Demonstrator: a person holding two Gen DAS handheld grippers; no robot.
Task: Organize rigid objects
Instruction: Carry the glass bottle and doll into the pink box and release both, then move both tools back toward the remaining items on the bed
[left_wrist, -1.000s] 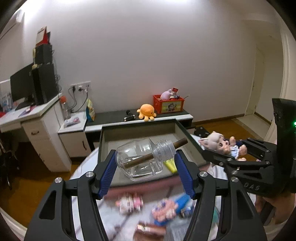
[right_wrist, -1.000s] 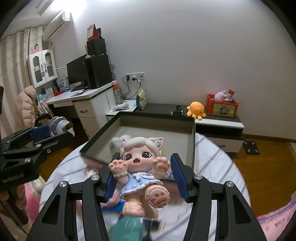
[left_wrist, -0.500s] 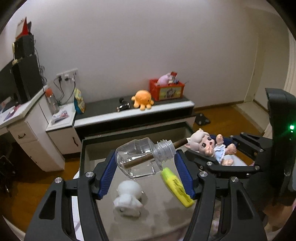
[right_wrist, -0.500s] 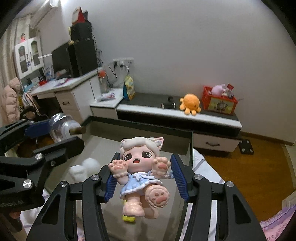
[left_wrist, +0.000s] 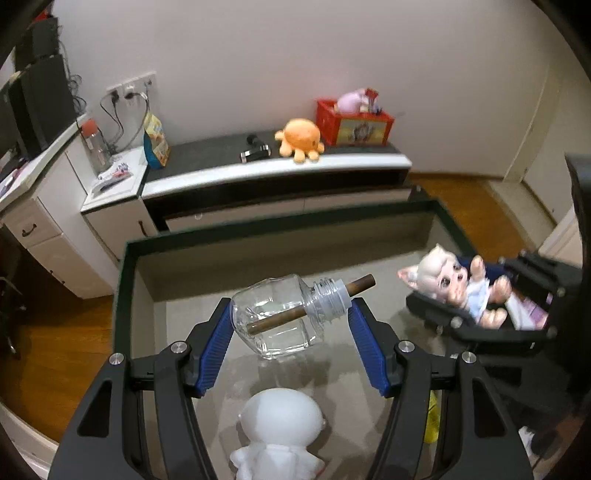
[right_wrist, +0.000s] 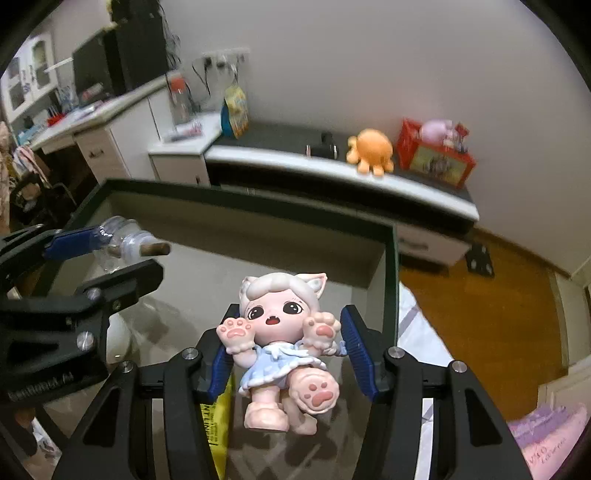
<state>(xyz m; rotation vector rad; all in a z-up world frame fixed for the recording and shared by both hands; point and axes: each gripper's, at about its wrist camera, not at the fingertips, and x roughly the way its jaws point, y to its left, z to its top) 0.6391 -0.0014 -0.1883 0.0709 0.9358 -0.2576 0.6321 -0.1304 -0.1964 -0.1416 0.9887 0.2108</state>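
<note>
My left gripper (left_wrist: 291, 310) is shut on a clear glass bottle (left_wrist: 275, 325) with a brown stick through its neck, held sideways above the floor of a dark-rimmed grey box (left_wrist: 258, 225). My right gripper (right_wrist: 290, 317) is shut on a cat-eared doll (right_wrist: 277, 306) in a blue dress, also over the box, near its right wall (right_wrist: 391, 280). In the left wrist view the doll (left_wrist: 447, 284) hangs to the right of the bottle. A white figurine (left_wrist: 280, 417) and a yellow highlighter (right_wrist: 218, 424) lie inside the box below the grippers.
Behind the box stands a low cabinet (left_wrist: 277, 170) with an orange octopus plush (left_wrist: 301, 138) and a red crate (left_wrist: 354, 123). A white desk (right_wrist: 110, 110) stands at the left. Wooden floor (right_wrist: 480, 314) surrounds the striped cloth (right_wrist: 417, 325) on which the box rests.
Both grippers moved forward and down from the cluttered cloth to over the box, tilting downward. The bottle and the doll stay gripped. The white figurine and highlighter now lie close beneath.
</note>
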